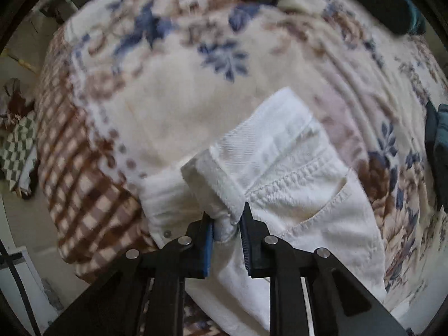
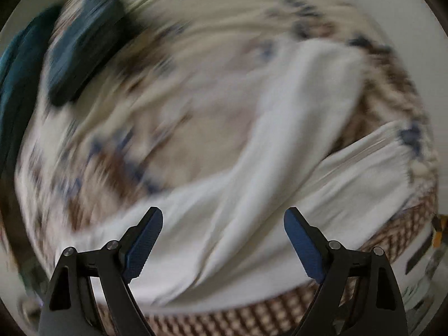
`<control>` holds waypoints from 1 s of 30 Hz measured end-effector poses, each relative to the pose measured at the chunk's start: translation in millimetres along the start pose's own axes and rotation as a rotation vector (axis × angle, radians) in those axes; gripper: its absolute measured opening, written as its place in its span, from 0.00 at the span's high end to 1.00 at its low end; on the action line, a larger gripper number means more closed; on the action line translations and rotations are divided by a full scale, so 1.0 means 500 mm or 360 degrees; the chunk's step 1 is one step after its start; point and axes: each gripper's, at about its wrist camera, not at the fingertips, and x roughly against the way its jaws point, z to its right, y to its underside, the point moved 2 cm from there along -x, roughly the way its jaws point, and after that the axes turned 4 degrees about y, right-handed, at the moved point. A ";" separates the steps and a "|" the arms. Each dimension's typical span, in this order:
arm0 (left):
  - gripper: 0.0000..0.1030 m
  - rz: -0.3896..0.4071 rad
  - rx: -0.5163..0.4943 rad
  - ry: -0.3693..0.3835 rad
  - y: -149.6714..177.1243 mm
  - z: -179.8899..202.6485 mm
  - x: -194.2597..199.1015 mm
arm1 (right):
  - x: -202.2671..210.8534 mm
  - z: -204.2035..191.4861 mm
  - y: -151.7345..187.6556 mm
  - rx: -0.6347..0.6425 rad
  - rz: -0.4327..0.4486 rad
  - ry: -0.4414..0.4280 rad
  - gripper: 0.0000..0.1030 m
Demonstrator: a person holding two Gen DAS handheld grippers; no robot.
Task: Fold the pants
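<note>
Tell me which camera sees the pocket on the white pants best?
The left wrist view: the pocket on the white pants is sharp, its stitching clear. The right wrist view shows the pants only as a blur, no pocket visible.

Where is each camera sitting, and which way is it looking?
Left wrist: sits on the left tool, looking along its fingers at the white pants it pinches by a hem on the flowery blanket; only the tool's black arms show.
Right wrist: sits on the right tool, open, looking down at the pants, very blurred; only its black arms show.
Shared: the pants, the blanket and a dark teal cloth.
</note>
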 end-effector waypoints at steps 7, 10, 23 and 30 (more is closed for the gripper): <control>0.67 -0.0023 -0.0103 -0.0068 0.037 0.034 -0.032 | -0.133 0.068 -0.168 -0.0179 -0.0052 0.0146 0.18; 0.65 -0.0009 -0.0118 -0.0123 0.047 0.035 -0.047 | -0.240 0.025 -0.203 0.0025 -0.0200 0.0389 0.19; 0.65 0.0010 -0.0179 -0.0073 0.093 0.003 -0.050 | -0.115 0.325 0.013 -0.0746 -0.0023 0.0061 0.74; 0.63 -0.0026 -0.0142 0.0026 0.110 -0.012 -0.084 | -0.195 0.358 0.086 -0.1060 -0.0053 -0.0392 0.34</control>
